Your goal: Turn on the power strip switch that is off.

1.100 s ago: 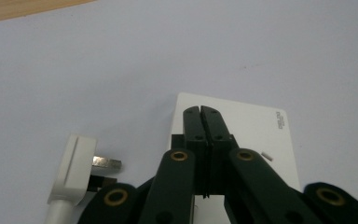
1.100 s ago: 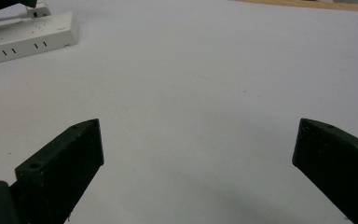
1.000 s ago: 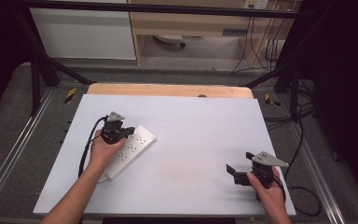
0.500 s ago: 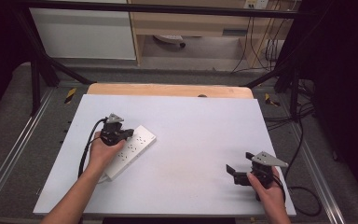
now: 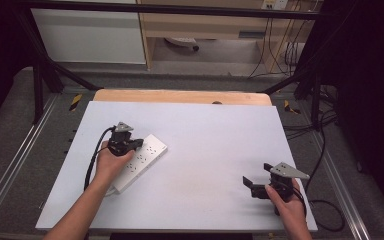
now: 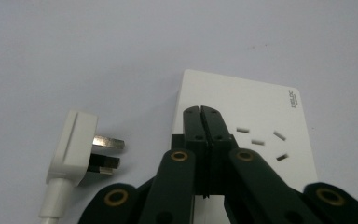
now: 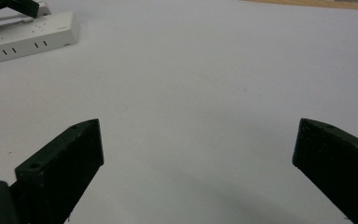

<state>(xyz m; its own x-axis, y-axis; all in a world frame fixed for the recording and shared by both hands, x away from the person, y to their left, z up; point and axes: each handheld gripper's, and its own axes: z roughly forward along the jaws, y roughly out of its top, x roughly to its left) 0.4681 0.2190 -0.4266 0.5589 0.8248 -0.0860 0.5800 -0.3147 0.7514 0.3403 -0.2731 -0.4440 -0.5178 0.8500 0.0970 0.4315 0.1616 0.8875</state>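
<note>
While both hands rest on the white worktop (image 5: 205,130), the scene reads thus, left to right:

Plug: white three-pin plug (image 6: 81,144) lies on its side just left of the strip, pins towards it, cord running off below.
Left claw: left claw (image 6: 200,114) is closed, empty, tips over the strip's face beside a socket.
Power strip: white power strip (image 5: 142,160) lies flat, left of centre, partly under the left hand (image 5: 111,162).
Handling: probably rigid, light, smooth plastic that may slide; best taken across its narrow sides; the plug by its body.
Right claw: right claw (image 7: 196,154) stands wide open, empty, well apart from the strip, near the front right edge.
</note>
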